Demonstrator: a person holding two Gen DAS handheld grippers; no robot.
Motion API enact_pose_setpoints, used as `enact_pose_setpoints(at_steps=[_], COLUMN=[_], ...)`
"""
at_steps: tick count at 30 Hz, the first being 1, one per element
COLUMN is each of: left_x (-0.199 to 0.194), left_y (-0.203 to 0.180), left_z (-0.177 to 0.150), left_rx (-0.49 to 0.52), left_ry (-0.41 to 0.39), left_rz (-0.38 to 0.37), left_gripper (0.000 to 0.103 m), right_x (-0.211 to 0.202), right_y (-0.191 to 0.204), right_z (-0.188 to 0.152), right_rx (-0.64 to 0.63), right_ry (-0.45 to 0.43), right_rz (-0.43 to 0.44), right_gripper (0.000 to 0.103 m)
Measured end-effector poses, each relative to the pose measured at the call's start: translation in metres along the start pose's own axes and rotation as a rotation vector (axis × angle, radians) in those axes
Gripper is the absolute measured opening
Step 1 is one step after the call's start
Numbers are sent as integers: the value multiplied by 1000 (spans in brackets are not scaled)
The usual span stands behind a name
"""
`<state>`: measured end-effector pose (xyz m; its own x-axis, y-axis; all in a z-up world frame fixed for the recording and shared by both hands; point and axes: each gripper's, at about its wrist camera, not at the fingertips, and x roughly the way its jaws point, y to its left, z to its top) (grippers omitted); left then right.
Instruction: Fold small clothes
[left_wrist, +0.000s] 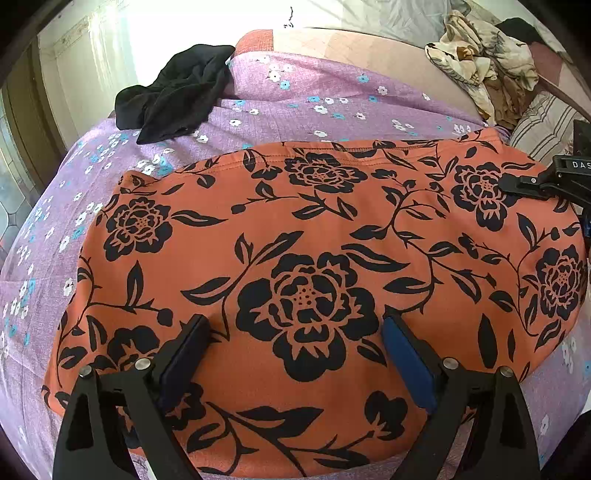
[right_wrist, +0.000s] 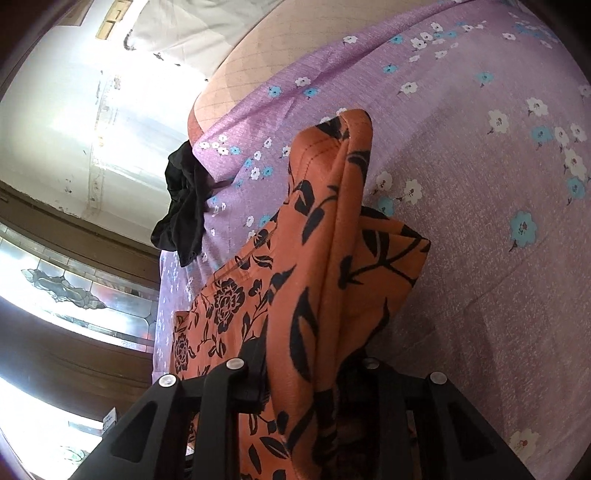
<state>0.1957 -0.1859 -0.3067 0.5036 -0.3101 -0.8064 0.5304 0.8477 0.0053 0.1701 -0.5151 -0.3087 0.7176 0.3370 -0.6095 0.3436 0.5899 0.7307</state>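
An orange garment with black flowers (left_wrist: 314, 258) is spread flat on the lilac flowered bedsheet (left_wrist: 295, 88). Its right-hand edge is gathered and lifted in a bunched fold (right_wrist: 332, 258), pinched between the fingers of the right gripper (right_wrist: 306, 376), which is angled downward. The left gripper (left_wrist: 295, 350) is held tilted down over the near hem, fingers wide apart, gripping nothing. A black garment (left_wrist: 177, 92) lies beyond on the bed.

A purple bedsheet (left_wrist: 295, 92) with small white and blue flowers covers the bed. A striped pillow (left_wrist: 546, 125) lies at far right. Left, a stained-glass window (right_wrist: 74, 291) glows beside the white wall (right_wrist: 66, 122).
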Motion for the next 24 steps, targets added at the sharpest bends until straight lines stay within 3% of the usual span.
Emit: enact_pose_setpoints(at_steps=[14,19,24], left_x=[-2,-18,-31], left_y=[4,37,96], left_z=[2,13,21], left_rx=[-19,-135,-278], left_ry=[14,-23,-42], left_rz=[-12,-11,89], left_gripper=[94,94,94], right_x=[8,-1,-14], right_y=[-28,-14,37], right_z=[1,-6,-25], right_rx=[142,103,47], right_ry=[48,17,-12], right_rz=[-7,24,103], right_gripper=[32,30,28])
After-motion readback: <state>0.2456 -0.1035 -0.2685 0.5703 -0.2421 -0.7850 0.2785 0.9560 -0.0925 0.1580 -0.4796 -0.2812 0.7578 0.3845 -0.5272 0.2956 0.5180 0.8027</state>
